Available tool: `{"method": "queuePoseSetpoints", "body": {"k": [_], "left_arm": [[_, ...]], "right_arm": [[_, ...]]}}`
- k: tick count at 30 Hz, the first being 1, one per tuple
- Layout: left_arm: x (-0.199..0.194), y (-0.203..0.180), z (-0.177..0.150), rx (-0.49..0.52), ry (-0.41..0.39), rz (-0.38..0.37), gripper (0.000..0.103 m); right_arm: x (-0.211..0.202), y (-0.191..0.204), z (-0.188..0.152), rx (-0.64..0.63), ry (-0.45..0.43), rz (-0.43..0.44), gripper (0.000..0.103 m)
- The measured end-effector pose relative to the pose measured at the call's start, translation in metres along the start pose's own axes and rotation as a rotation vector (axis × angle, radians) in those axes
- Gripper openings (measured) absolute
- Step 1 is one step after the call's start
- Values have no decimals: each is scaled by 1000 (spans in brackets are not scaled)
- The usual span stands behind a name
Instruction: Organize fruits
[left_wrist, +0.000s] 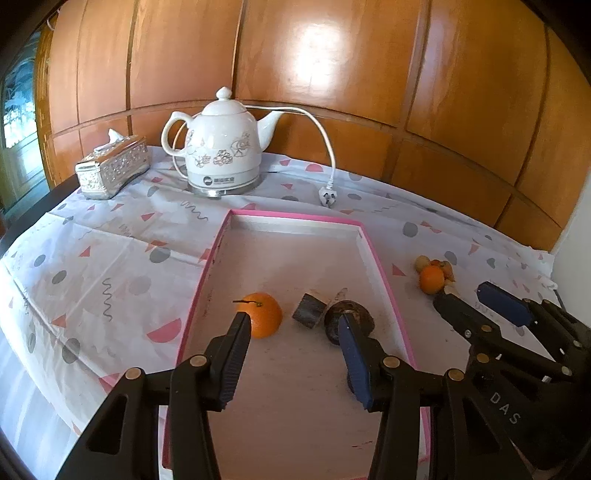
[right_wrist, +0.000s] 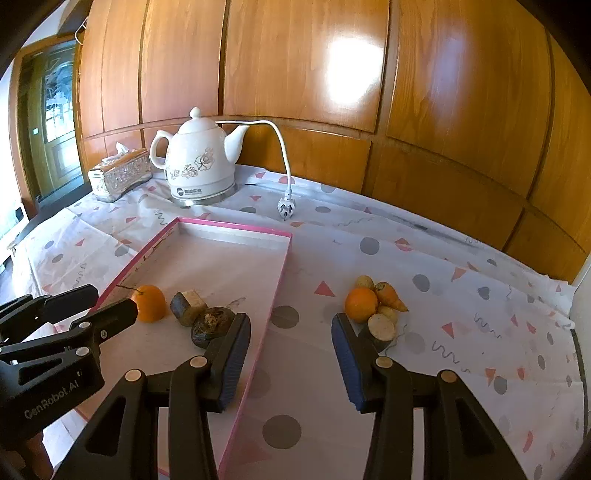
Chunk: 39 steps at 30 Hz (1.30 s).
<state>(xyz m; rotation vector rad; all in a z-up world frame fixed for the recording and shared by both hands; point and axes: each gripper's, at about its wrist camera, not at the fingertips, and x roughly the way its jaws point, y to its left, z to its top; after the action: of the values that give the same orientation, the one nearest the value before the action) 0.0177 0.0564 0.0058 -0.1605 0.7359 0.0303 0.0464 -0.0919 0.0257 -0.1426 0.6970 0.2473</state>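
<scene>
both tools open, nothing gripped. left tool (left_wrist: 295, 354) hangs over the pink-rimmed tray (left_wrist: 295, 218), bottom centre of the left view. in the tray: an orange (left_wrist: 264, 314) just beside the left finger, a dark cut chunk (left_wrist: 308, 310) next to it, a dark round piece (left_wrist: 351, 317) behind the right finger. right tool (right_wrist: 290, 358) sits at bottom centre of the right view, over the tray's right rim and the patterned cloth (right_wrist: 461, 295) on the surface. loose pile (right_wrist: 376, 306) on the cloth, right of the tray: second orange (right_wrist: 360, 304), small yellowish pieces, one cut-faced piece close to the right finger. kettle (right_wrist: 201, 158) and tissue box (right_wrist: 120, 177) upper left, white plug (right_wrist: 286, 206) behind the tray.
</scene>
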Motion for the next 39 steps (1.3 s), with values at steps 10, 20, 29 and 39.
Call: {"method": "queuePoseSetpoints", "body": {"k": [10,20,29,39], "left_arm": [[-2,-11,1,27,-1,-12,50],[-5,-21,2,51,-17,-30,51],[-2,-34,3,87,-6,-30,52],[13,-65,2,160,44,-65,55]], "right_arm": [[-4,-4,0,4,-21,-3,47],[-5,-8,-2,10,-36,1,47],[-2,-18,-5,30,-41,5,48],[21,-59,-20,123,28,-24,49]]}}
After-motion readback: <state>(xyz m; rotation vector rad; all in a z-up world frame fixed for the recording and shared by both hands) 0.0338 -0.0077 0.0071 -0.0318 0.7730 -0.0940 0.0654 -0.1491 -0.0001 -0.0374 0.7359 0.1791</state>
